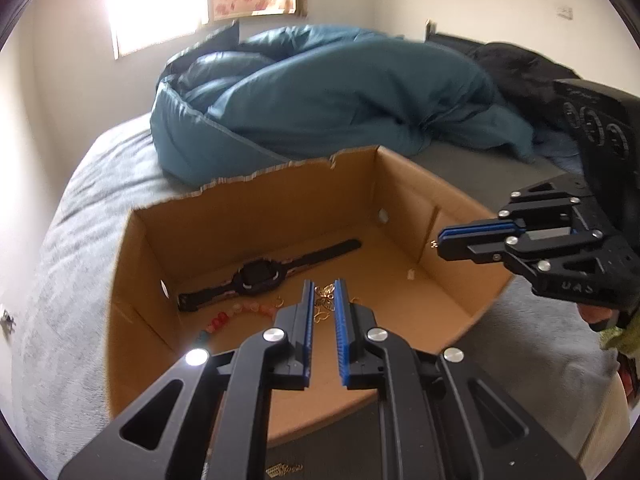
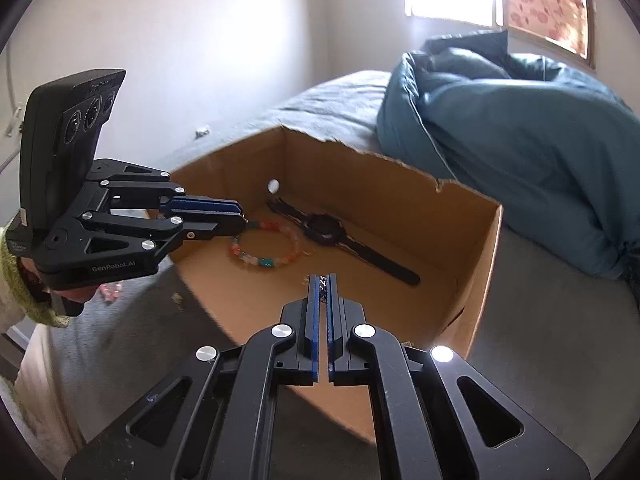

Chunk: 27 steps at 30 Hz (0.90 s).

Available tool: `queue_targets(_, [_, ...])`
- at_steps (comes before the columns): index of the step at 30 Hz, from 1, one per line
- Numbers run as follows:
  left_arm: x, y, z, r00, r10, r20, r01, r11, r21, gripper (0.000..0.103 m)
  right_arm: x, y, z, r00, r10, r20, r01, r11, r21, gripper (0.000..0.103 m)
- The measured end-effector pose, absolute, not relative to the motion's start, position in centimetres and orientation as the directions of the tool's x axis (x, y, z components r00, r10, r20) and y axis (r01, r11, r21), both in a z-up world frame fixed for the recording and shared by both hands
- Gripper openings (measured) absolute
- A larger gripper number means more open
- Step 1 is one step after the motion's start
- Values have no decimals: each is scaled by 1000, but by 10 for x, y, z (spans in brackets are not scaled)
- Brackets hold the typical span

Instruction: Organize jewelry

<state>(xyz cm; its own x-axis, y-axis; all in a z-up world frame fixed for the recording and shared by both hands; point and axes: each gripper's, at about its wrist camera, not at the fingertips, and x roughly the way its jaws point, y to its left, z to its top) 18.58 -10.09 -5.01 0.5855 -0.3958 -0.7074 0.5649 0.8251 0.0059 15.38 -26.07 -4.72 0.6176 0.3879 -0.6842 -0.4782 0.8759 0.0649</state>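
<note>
Left gripper point(image 1: 323, 292) jaws pinching gold butterfly chain point(image 1: 325, 300); right gripper point(image 2: 323, 286) clenched on thin chain point(image 2: 322, 283), above open brown cardboard box point(image 2: 472, 264), black watch point(image 2: 326, 226) at twelve o'clock.

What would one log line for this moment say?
left gripper: over box, grip unclear | right gripper: shut on gold piece | in box: watch, bead bracelet

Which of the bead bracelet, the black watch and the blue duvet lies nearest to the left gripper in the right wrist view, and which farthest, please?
1. bead bracelet, right at the left gripper tips.
2. black watch, further right on the box floor.
3. blue duvet, on the bed beyond the box.
</note>
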Motion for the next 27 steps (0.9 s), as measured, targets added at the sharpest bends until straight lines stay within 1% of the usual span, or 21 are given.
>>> queue_targets(2, [194,-105,-59,567,-380,-731,555,832,-1,9,158,-261,-53,611,379,-695,-468,881,69,4])
queue_targets(4, [196,-106,-62,562,-385,-732,552,834,-15,10,160,-261,-57,607,376,-700,-464,883,71,8])
queue_targets(6, [198,-105,-63,564,-376,-736,534,845,-22,21,159,-262,-61,607,372,-702,-458,886,73,18])
queue_targets(7, [199,-104,-63,565,-373,-736,529,848,-25,23,158,-262,-62,608,371,-702,-457,887,73,20])
queue_targets(9, [199,-103,-63,567,-374,-734,528,849,-25,31,156,-263,-61,611,372,-699,-453,888,77,22])
queue_targets(12, [194,-100,-59,582,-365,-727,525,851,-8,36,151,-265,-57,621,373,-690,-447,891,79,27])
queue_targets(16, [181,-92,-44,611,-375,-697,511,860,-15,38,139,-267,-45,636,377,-673,-444,893,80,29])
queue_targets(22, [143,-45,-9,696,-395,-600,451,890,-62,42,106,-266,-27,649,398,-649,-452,887,93,30])
queue_targets(25, [120,-16,-5,706,-399,-585,426,899,-98,42,88,-261,-26,634,433,-641,-471,873,125,30])
queue_targets(27, [105,-1,-9,702,-396,-591,416,903,-110,42,83,-255,-32,617,446,-649,-481,866,137,30])
